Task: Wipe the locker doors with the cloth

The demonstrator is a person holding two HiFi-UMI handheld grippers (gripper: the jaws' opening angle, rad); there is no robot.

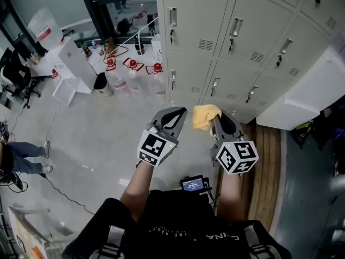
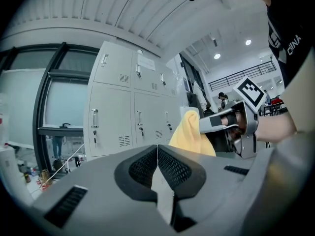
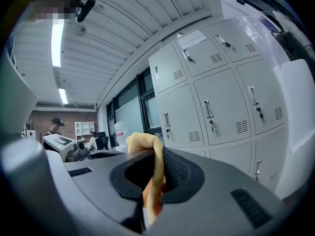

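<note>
A yellow cloth [image 1: 205,116] is pinched in my right gripper [image 1: 216,121], which is shut on it; the cloth's fold [image 3: 149,151] bulges up between the black pads. Grey locker doors [image 1: 200,20] with handles and vents stand ahead, a short way beyond both grippers. My left gripper [image 1: 173,117] is shut with nothing between its pads [image 2: 169,169]. It is held just left of the right one. In the left gripper view, the cloth [image 2: 191,135] and the right gripper [image 2: 235,127] show to the right, in front of the lockers [image 2: 114,113].
Large water bottles with red caps [image 1: 133,74] stand on the grey floor left of the lockers. A white desk [image 1: 70,58] and black office chair [image 1: 19,77] lie further left. A wooden strip [image 1: 267,171] runs along the lockers' base. A person's legs [image 1: 24,158] show at far left.
</note>
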